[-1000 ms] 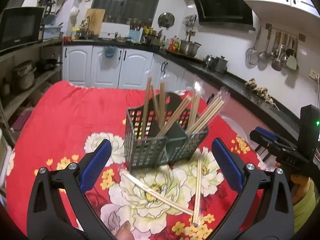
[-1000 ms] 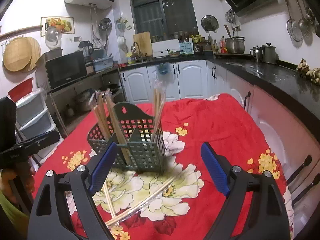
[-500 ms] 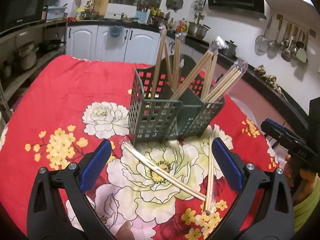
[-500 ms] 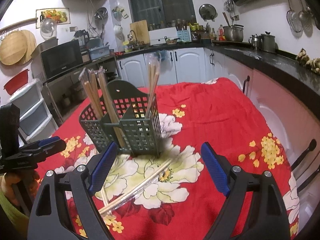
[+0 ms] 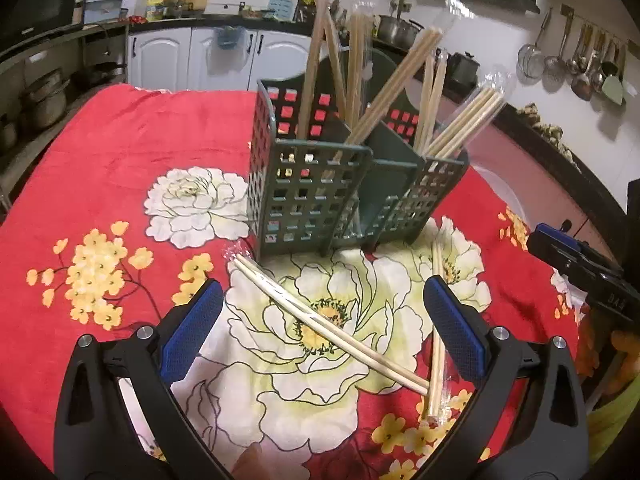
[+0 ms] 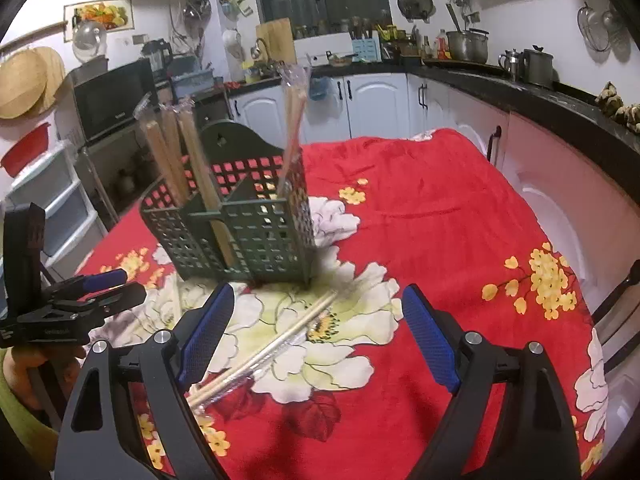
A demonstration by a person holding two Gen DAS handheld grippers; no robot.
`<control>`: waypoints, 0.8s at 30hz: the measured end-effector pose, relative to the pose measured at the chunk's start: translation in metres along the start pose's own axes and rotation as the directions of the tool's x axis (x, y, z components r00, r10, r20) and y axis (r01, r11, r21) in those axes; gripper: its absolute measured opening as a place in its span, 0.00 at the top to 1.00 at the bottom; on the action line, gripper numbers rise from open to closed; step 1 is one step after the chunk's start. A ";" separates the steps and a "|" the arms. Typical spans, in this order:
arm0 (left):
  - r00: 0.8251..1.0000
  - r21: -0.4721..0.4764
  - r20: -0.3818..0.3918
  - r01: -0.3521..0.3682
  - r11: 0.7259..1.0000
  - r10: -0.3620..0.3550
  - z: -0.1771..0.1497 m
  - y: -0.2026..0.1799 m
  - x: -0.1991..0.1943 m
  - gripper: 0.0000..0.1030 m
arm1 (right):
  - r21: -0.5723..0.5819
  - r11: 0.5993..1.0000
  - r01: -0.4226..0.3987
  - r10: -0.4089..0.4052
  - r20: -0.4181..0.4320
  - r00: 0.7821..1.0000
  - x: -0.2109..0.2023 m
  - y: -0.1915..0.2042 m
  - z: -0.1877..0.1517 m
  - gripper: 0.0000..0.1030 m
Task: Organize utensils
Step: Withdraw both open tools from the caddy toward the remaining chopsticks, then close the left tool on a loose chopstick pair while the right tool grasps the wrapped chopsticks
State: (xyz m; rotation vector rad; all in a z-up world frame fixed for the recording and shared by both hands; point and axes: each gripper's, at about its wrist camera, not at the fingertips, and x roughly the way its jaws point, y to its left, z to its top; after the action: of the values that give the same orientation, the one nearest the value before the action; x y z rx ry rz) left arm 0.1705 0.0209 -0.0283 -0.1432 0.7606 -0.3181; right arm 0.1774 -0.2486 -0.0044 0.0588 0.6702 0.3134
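A dark green slotted utensil basket (image 5: 316, 188) (image 6: 248, 232) stands on the red flowered cloth with several wrapped chopstick pairs upright in its compartments. Two more wrapped pairs lie flat in front of it: one diagonal pair (image 5: 328, 320) (image 6: 276, 348) and one pair running front to back (image 5: 437, 340). My left gripper (image 5: 320, 320) hovers open just above the diagonal pair, nothing between its blue pads. My right gripper (image 6: 316, 328) is open too, low over the same pair from the other side. Each gripper shows in the other's view, at the edge (image 5: 576, 264) (image 6: 76, 304).
The table's red cloth (image 6: 440, 208) stretches out behind and beside the basket. Kitchen counters, white cabinets (image 6: 376, 100) and hanging ladles (image 5: 576, 68) ring the table. A person's hand and green sleeve (image 6: 20, 396) show at the frame edges.
Both grippers have sunk toward the cloth and tipped downward, so the basket and the lying chopsticks loom larger. Both jaws kept the same wide opening.
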 end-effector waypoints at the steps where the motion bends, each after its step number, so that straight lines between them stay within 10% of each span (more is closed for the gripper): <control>1: 1.000 0.002 -0.006 -0.005 1.000 0.005 -0.001 0.000 0.002 0.10 | 0.002 1.000 0.001 -0.001 -0.009 1.000 0.003 -0.001 0.000 0.19; 24: 0.987 -0.059 -0.134 -0.093 0.994 0.084 0.001 0.033 0.061 0.10 | 0.044 0.999 -0.004 0.014 -0.239 0.971 0.103 -0.015 0.003 0.36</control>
State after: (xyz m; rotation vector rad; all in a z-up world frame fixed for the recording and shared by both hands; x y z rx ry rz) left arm 0.2198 0.0321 -0.0754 -0.1501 0.9059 -0.2202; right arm 0.2592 -0.2315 -0.0660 0.0663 0.9163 0.3172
